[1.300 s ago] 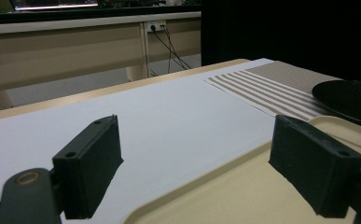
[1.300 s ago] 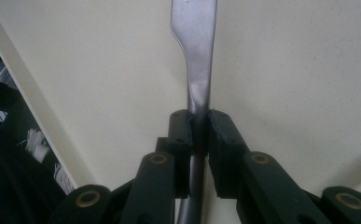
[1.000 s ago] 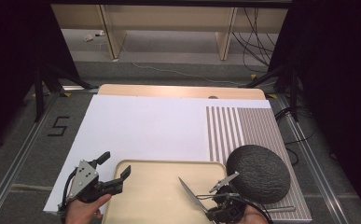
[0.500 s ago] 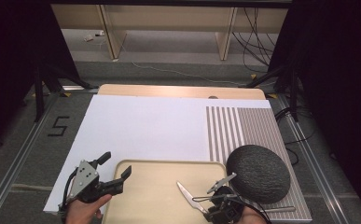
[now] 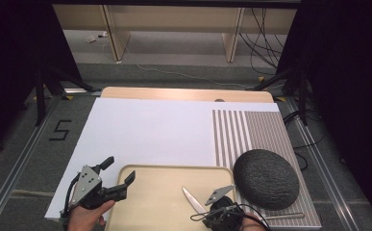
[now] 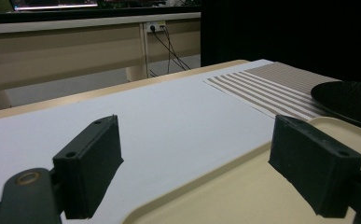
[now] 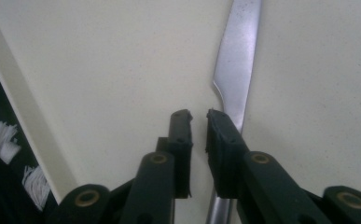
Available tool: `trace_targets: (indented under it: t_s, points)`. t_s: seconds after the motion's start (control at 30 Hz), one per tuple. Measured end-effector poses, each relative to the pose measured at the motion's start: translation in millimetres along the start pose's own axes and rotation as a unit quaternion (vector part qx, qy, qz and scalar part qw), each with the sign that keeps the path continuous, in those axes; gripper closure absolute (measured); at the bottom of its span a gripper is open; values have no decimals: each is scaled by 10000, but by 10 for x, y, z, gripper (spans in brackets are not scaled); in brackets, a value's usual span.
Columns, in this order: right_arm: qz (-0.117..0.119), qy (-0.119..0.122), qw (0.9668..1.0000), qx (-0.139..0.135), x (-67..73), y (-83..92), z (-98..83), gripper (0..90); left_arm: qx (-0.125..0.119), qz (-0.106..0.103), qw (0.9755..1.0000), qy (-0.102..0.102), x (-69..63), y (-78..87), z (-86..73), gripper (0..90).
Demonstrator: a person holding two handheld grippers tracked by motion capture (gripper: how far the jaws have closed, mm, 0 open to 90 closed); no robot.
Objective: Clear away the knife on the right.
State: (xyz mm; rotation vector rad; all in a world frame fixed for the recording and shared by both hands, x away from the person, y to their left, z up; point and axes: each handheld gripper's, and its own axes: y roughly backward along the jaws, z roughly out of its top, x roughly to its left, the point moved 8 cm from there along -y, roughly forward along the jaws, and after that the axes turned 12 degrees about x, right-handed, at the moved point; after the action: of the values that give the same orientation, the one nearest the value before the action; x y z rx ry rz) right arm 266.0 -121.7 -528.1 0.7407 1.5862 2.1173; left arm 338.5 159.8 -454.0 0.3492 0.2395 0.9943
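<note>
High view: your right gripper [image 5: 211, 204] hovers over the near right part of the cream tray [image 5: 159, 192], which lies at the near edge of the table, partly on the white sheet [image 5: 145, 130]. A table knife [image 5: 193, 200] lies on the tray, its blade pointing far and left from the gripper. Right gripper view: the two black pads [image 7: 180, 135] stand almost together with a narrow gap between them, having just been closing; the knife [image 7: 236, 70] lies just beside the right-hand pad and runs under it, not between the pads, so nothing is pinched. The tray [image 7: 99, 70] floor lies behind the jaws, and its raised rim crosses the left of that view. Left gripper view: your left gripper [image 6: 211, 154] holds its pads [image 6: 92, 158] spread wide with nothing between them, poised over the tray's [image 6: 225, 196] near left corner where it meets the white sheet [image 6: 169, 112]. In the high view, your left gripper [image 5: 118, 173] sits at the tray's left edge, held by your hand [image 5: 87, 216]. A dark round plate [image 5: 266, 179] rests on the striped mat [image 5: 251, 130], just right of the tray, well apart from both grippers.
</note>
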Motion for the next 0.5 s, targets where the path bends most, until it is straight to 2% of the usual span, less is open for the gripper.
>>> trace_targets:
  t_s: [0.13, 0.4, 0.5]
  points:
    - [-157, 140, 9997, 85, 1, -35, -7, 889, 5, 15, 10000, -1, 6, 2, -2, 164]
    - [-415, 121, 9989, 200, -41, -54, -16, 900, 11, 14, 10000, -10, 5, -2, -4, 165]
    - [-504, 42, 9984, 239, -66, -45, -31, 900, 17, 12, 10000, -19, 3, -2, -5, 165]
